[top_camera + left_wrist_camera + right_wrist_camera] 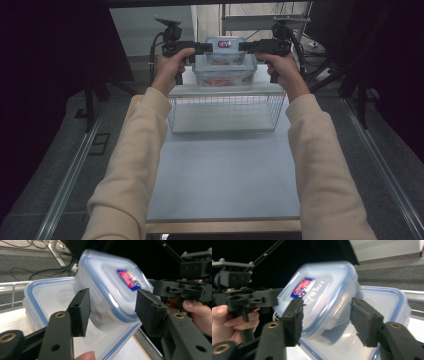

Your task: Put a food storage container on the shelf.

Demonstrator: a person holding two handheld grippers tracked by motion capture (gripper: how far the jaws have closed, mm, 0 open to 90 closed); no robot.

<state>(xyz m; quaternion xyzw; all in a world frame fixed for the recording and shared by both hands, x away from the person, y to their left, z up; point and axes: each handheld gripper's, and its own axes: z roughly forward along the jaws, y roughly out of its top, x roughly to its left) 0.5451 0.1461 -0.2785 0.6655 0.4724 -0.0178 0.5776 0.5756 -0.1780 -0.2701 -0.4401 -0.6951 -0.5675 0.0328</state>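
Though blurred, the small box [110, 287] is clear, blue-rimmed, red-labelled.

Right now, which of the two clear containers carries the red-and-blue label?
The smaller container, stacked on top between both pairs of jaws; its lid bears the label. The larger container beneath it has a plain blue-rimmed lid.

A small clear lidded container [225, 47] with a blue seal and red-blue label sits tilted atop a larger clear, blue-rimmed container [225, 74] at the tabletop's far end, just behind a wire basket; its outline is blurred.
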